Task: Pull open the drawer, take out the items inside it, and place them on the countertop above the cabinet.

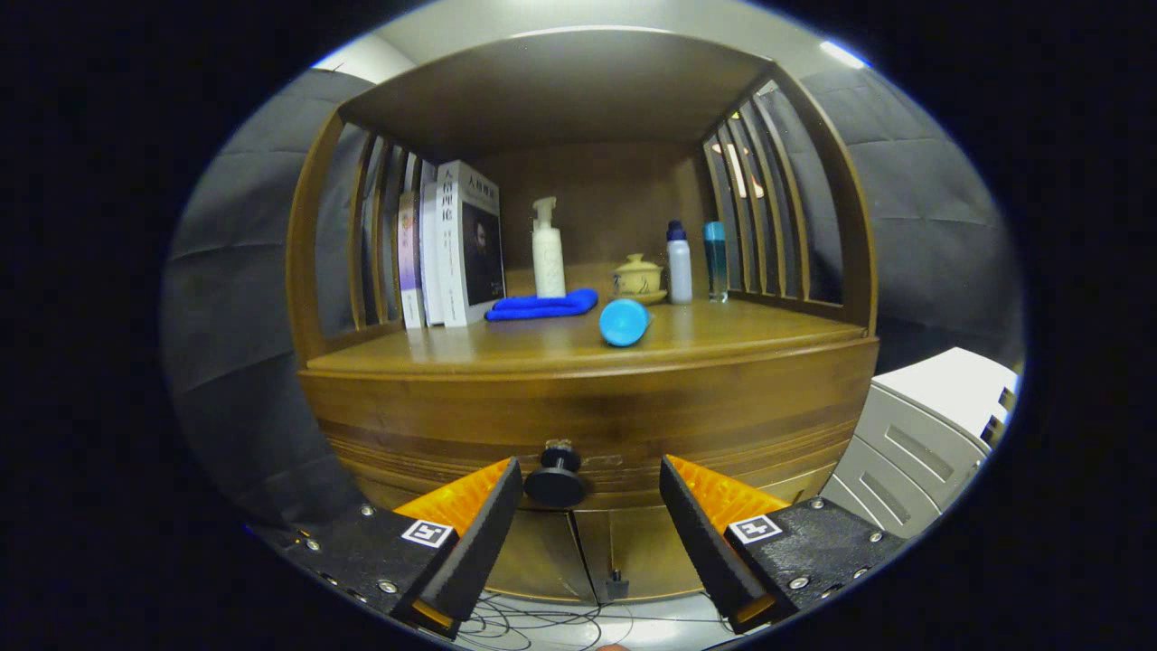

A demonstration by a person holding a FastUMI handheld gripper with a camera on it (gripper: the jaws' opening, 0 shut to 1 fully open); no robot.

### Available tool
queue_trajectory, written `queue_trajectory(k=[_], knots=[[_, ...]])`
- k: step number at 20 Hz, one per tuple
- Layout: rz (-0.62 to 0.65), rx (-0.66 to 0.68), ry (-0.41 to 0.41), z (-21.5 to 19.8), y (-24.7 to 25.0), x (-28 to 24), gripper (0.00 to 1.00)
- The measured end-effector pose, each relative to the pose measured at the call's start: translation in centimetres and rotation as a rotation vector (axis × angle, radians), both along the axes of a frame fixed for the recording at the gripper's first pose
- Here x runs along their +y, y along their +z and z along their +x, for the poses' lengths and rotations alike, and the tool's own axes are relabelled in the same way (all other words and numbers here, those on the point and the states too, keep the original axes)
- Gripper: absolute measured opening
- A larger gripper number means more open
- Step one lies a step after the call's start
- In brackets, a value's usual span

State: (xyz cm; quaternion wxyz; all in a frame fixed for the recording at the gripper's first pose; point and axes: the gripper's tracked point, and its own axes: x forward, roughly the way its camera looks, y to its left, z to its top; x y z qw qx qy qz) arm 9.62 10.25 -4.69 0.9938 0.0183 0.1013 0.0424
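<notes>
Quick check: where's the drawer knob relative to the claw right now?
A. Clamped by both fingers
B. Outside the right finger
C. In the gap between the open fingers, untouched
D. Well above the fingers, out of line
C: the knob sits between the open claw's fingers, nearer the left one, neither pressing it.

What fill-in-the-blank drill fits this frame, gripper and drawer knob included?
1. The gripper fingers are ____, not touching the knob.
2. The knob sits ____ the fingertips.
3. The drawer is ____.
4. The blue cylinder lies on the ____.

Missing words: open; between; closed; countertop
</notes>
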Motion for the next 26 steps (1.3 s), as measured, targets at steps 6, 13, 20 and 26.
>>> queue_trajectory(k=[6, 13, 20, 26], knots=[[-0.018, -0.107, 0.011, -4.5, 5.3, -3.0, 0.95], [0.016, -0.152, 0.024, -9.0, 6.7, -5.5, 0.95], [0.012, -0.166, 0.036, -11.7, 6.1, -7.1, 0.95], [0.044, -0.177, 0.015, -12.2, 5.7, -8.7, 0.95]])
